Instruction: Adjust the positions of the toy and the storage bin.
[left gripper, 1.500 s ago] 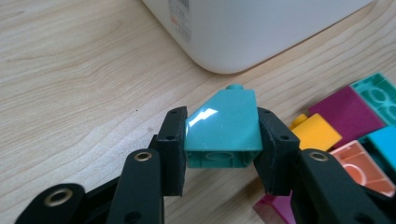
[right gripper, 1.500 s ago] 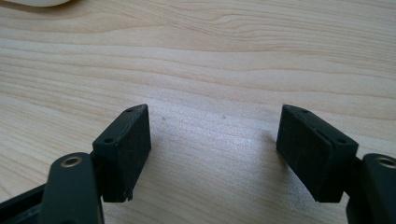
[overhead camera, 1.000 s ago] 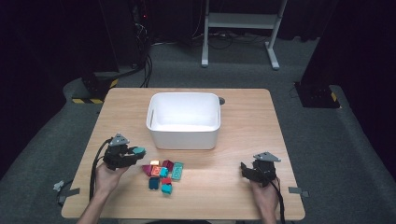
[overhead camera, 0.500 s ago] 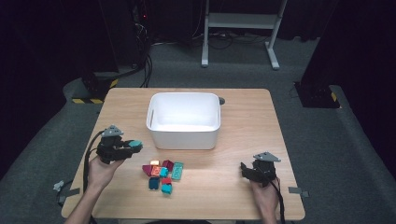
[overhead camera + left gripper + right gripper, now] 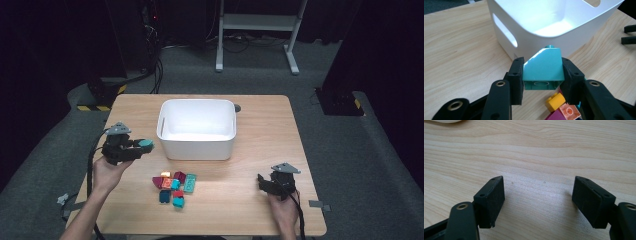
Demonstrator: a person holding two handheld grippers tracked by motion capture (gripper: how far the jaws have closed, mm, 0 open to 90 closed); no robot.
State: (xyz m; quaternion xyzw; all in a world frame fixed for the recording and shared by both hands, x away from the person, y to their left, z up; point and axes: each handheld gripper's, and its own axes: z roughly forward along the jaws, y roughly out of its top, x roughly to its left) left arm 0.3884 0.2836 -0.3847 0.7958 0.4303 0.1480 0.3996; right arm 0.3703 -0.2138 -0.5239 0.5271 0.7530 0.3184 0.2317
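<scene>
My left gripper point(image 5: 142, 146) point(image 5: 542, 77) is shut on a teal sloped brick point(image 5: 146, 145) point(image 5: 543, 70), held above the table just left of the white bin point(image 5: 197, 129) point(image 5: 554, 22). Below it lies a pile of loose bricks point(image 5: 175, 187) in red, orange, teal and magenta; an orange one point(image 5: 555, 102) and a pink one point(image 5: 568, 112) show under the jaws. My right gripper point(image 5: 264, 183) point(image 5: 539, 202) rests low at the table's front right, open, with only bare wood between its pads.
The wooden table point(image 5: 260, 130) has open surface right of the bin and around the right gripper. A small dark round object point(image 5: 236, 108) sits behind the bin's far right corner. The other gripper's black jaw tips point(image 5: 629, 33) show far off at the right edge.
My left gripper has risen with the teal brick and drifted toward the bin's left side. The right gripper has stayed still.
</scene>
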